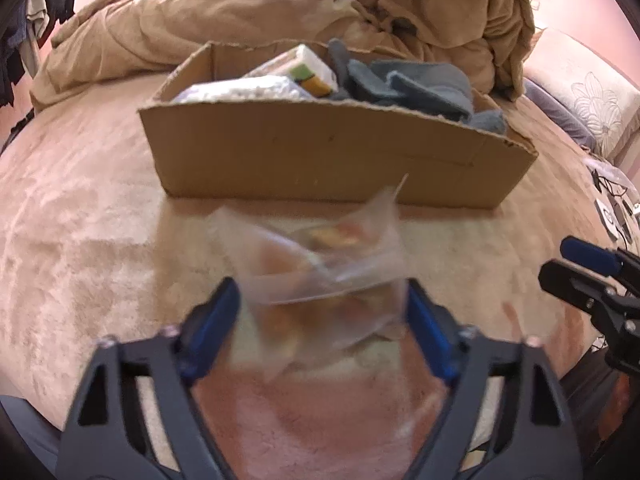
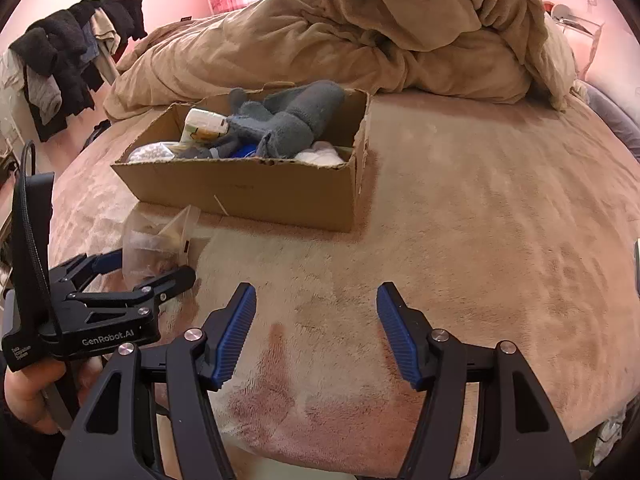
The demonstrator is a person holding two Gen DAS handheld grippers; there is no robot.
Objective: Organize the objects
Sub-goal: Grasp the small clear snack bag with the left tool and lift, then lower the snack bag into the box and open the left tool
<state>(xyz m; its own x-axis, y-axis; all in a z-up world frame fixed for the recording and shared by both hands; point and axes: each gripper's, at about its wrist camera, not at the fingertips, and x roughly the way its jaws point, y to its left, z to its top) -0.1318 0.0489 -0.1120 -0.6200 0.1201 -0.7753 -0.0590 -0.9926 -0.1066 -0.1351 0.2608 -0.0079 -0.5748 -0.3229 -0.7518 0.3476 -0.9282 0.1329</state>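
A clear plastic bag (image 1: pixel 324 276) with orange-brown contents sits blurred between the fingers of my left gripper (image 1: pixel 322 296), whose jaws stand wide apart around it; whether they press it is unclear. The bag (image 2: pixel 160 236) and left gripper (image 2: pixel 148 268) also show at the left of the right wrist view, just in front of the cardboard box (image 2: pixel 256 192). The box (image 1: pixel 340 156) holds grey cloth (image 1: pixel 408 84), a white carton (image 1: pixel 304 66) and white packets. My right gripper (image 2: pixel 316 312) is open and empty over the bed, and it shows at the right edge of the left wrist view (image 1: pixel 580 264).
The box stands on a pink-beige plush bed cover (image 2: pixel 480 220). A bunched tan duvet (image 2: pixel 380 32) lies behind it. Dark clothes hang on a rack (image 2: pixel 68 60) at the left. Cables and small devices (image 1: pixel 612 208) lie at the bed's right edge.
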